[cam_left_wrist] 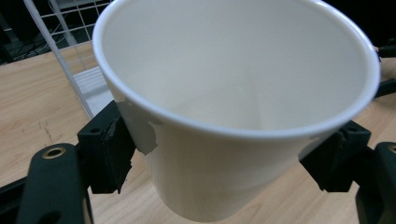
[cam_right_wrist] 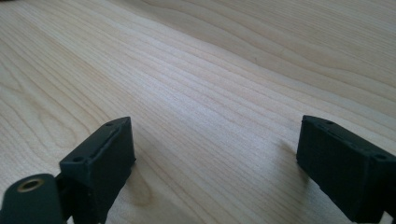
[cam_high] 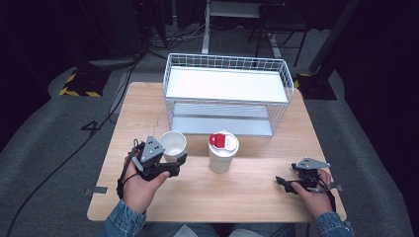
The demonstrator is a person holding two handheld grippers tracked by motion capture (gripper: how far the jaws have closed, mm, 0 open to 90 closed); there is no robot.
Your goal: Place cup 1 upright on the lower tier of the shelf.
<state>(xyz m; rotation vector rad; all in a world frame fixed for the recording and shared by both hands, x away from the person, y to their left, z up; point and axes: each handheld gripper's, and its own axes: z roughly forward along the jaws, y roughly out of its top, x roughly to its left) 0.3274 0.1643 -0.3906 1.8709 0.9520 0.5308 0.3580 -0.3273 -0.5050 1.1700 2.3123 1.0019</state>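
**Left gripper clamps the open paper cup; right gripper rests with jaws spread**

The black pads (cam_left_wrist: 108, 148) of the left gripper (cam_left_wrist: 219, 158) press on both sides of an open white paper cup (cam_left_wrist: 233, 93), just below its rolled rim, so the cup sits clamped between the jaws. In the high view this left gripper (cam_high: 165, 165) holds the open white paper cup (cam_high: 173, 144) just left of a white paper cup with a red-and-white lid (cam_high: 223, 152), the two cups near each other but apart.

The right gripper (cam_right_wrist: 215, 163) has its jaws spread wide with only bare wood between them. In the high view the right gripper (cam_high: 296, 178) lies well to the right of the lidded cup, low over the light wooden table (cam_high: 247, 197).

Behind the lidded cup stands a white wire two-tier shelf rack (cam_high: 227, 94), at the table's far side.
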